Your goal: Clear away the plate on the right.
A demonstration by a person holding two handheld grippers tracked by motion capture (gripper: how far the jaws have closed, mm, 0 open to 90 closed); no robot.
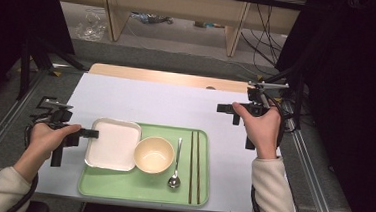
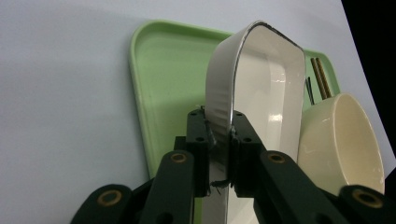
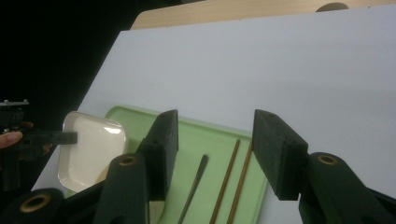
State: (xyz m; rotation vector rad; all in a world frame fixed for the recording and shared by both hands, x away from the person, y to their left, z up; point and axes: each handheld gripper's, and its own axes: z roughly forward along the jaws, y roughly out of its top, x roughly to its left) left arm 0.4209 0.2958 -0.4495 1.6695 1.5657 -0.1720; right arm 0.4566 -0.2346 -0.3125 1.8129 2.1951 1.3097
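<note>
A white square plate (image 1: 113, 143) lies at the left end of the green tray (image 1: 120, 186), beside a cream bowl (image 1: 153, 154). My left gripper (image 1: 93, 134) is shut on the plate's left rim. In the left gripper view the jaws pinch the rim of the white plate (image 2: 271, 93), with the cream bowl (image 2: 341, 144) to its right. A spoon (image 1: 176, 165) and a pair of chopsticks (image 1: 195, 161) lie on the tray's right half. My right gripper (image 1: 222, 108) hovers open over the table behind the tray, nothing between its jaws; its own view shows the right gripper (image 3: 215, 149) over the chopsticks (image 3: 233, 177).
The white tabletop (image 1: 166, 102) stretches behind the tray, with a wooden board edge (image 1: 168, 77) at the back. Metal rails run along both sides of the table. Dark curtains stand at left and right.
</note>
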